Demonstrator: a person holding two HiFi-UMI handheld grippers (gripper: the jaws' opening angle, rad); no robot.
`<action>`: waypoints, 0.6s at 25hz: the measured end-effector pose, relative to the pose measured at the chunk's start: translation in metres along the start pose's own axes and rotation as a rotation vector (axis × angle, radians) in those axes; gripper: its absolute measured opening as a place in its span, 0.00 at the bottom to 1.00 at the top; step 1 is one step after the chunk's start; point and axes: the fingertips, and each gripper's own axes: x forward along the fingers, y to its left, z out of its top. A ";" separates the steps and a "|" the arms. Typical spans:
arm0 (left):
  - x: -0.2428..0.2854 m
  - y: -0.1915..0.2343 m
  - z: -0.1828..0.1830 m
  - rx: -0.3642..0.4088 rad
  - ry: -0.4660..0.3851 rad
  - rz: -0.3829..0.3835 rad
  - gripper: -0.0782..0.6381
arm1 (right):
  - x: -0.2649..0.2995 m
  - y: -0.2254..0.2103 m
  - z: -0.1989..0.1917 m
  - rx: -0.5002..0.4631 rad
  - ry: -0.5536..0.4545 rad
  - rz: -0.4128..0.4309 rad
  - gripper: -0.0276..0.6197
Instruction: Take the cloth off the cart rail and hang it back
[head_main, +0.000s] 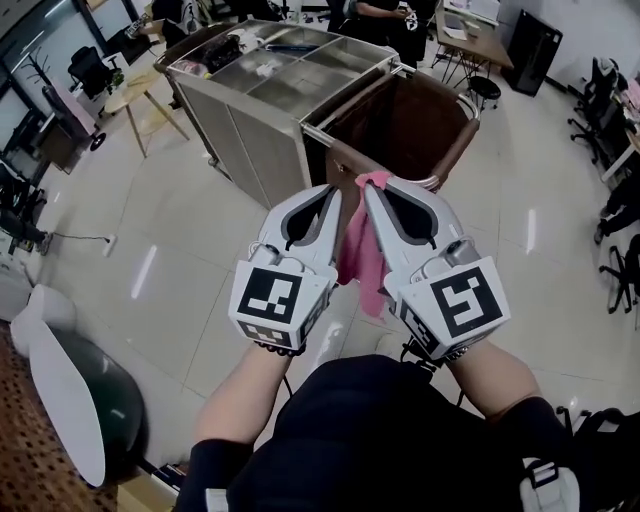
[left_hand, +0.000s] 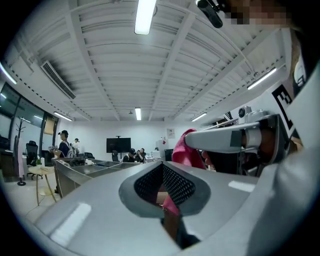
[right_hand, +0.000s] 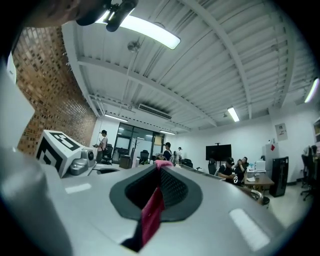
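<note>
Between the two grippers: a pink cloth held up in front of the cart.
Right gripper (head_main: 372, 186) jaws are closed on the top edge of the cloth (head_main: 362, 262). Left gripper (head_main: 334, 192) jaws are closed with a pink fold pinched in their seam. The tips almost meet and the cloth hangs between them. Beyond stands the cart (head_main: 262, 140) with its brown bag (head_main: 410, 125).

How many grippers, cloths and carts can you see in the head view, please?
Grippers: 2 (left gripper, right gripper)
Cloth: 1
Cart: 1
Total: 4
</note>
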 end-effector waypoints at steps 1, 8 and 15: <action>-0.011 0.007 0.003 0.000 0.005 0.012 0.11 | 0.004 0.011 0.003 0.005 0.000 0.010 0.04; -0.096 0.059 0.015 -0.001 0.011 0.113 0.11 | 0.036 0.098 0.006 0.057 0.008 0.095 0.04; -0.155 0.099 0.005 0.011 0.035 0.200 0.11 | 0.065 0.154 -0.004 0.100 0.017 0.170 0.05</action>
